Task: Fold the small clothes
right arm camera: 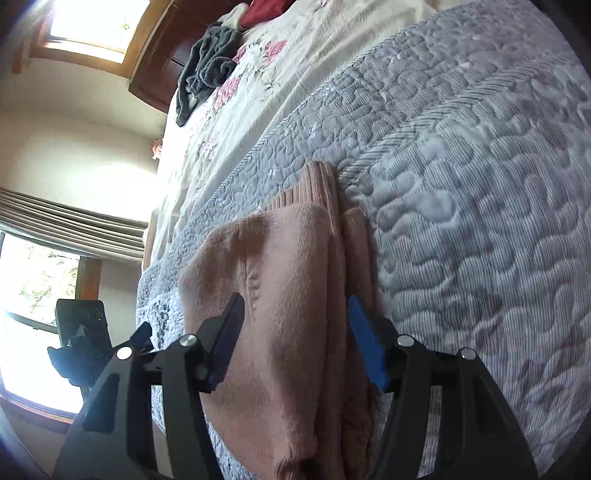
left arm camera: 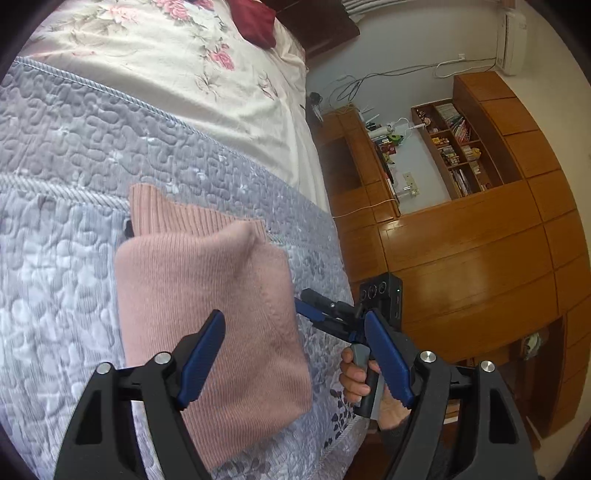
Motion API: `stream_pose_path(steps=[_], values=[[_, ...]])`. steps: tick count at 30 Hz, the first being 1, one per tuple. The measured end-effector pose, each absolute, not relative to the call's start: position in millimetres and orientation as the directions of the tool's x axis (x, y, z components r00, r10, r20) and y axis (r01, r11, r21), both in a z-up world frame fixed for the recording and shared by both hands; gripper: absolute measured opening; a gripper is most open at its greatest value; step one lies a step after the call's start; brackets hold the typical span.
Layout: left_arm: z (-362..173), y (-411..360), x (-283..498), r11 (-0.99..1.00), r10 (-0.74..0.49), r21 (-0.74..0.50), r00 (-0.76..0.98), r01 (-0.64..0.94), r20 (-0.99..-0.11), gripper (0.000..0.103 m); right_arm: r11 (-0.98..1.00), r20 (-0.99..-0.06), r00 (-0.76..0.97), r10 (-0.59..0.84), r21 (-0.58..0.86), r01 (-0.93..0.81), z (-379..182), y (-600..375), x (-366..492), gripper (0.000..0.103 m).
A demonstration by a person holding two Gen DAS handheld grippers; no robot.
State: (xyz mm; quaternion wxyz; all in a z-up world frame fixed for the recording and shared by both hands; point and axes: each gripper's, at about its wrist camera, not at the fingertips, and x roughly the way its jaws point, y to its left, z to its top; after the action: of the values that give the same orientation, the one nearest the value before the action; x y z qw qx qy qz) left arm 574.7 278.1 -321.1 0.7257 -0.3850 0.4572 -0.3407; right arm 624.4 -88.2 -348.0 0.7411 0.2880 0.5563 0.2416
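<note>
A pink knitted garment lies folded into a compact bundle on the grey quilt near the bed's edge, its ribbed hem sticking out at the far end. My left gripper hovers open just above the bundle's near end, holding nothing. The right gripper, held by a hand, shows beyond the bed edge in the left wrist view. In the right wrist view the folded garment fills the middle, and my right gripper stands open over it, fingers apart on either side of the top fold.
A cream floral sheet covers the far half of the bed, with a dark red pillow and a crumpled grey cloth on it. Wooden cabinets and a bookshelf stand past the bed edge. A window is at the left.
</note>
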Motion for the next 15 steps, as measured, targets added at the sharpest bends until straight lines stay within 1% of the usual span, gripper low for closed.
stream_pose_path(steps=[1,2,4,5,6,7,8,9,10,12,14,15], values=[[-322,277,584,0.474,-0.846,-0.868,0.349,0.146,-0.403,0.077,0.735,-0.702,0.263,0.662,0.676,-0.047,-351,-83,631,0.029],[-323,273,593,0.472,-0.85,-0.868,0.34,0.152,-0.403,0.077,0.765,-0.722,0.285,0.631,0.639,-0.077,-348,-78,636,0.013],[-328,263,606,0.443,-0.874,-0.88,0.301,0.173,-0.381,0.077,0.789,-0.709,0.371,0.599,0.602,-0.123,-339,-80,635,0.012],[-335,259,609,0.451,-0.874,-0.875,0.287,0.176,-0.393,0.077,0.8,-0.714,0.387,0.584,0.588,-0.122,-343,-79,637,0.012],[-344,254,615,0.479,-0.862,-0.862,0.273,0.167,-0.427,0.077,0.818,-0.737,0.38,0.558,0.564,-0.108,-354,-81,637,0.012],[-357,251,619,0.523,-0.838,-0.84,0.267,0.143,-0.477,0.07,0.834,-0.763,0.361,0.536,0.544,-0.09,-370,-80,638,0.012],[-371,249,622,0.544,-0.825,-0.831,0.255,0.118,-0.504,0.066,0.836,-0.771,0.35,0.532,0.542,-0.078,-383,-81,639,0.014],[-381,249,625,0.569,-0.808,-0.816,0.255,0.101,-0.531,0.058,0.828,-0.765,0.349,0.541,0.558,-0.062,-388,-85,640,0.017],[-385,251,625,0.58,-0.798,-0.809,0.263,0.091,-0.542,0.056,0.818,-0.757,0.35,0.551,0.573,-0.047,-388,-90,640,0.022],[-381,258,622,0.562,-0.804,-0.824,0.279,0.073,-0.525,0.056,0.801,-0.735,0.363,0.573,0.596,-0.057,-376,-97,635,0.022],[-362,262,613,0.574,-0.798,-0.809,0.307,0.127,-0.518,0.058,0.787,-0.703,0.395,0.592,0.61,-0.095,-355,-100,622,0.023],[-353,262,608,0.559,-0.812,-0.813,0.304,0.162,-0.498,0.058,0.773,-0.681,0.4,0.614,0.621,-0.129,-346,-99,614,0.023]])
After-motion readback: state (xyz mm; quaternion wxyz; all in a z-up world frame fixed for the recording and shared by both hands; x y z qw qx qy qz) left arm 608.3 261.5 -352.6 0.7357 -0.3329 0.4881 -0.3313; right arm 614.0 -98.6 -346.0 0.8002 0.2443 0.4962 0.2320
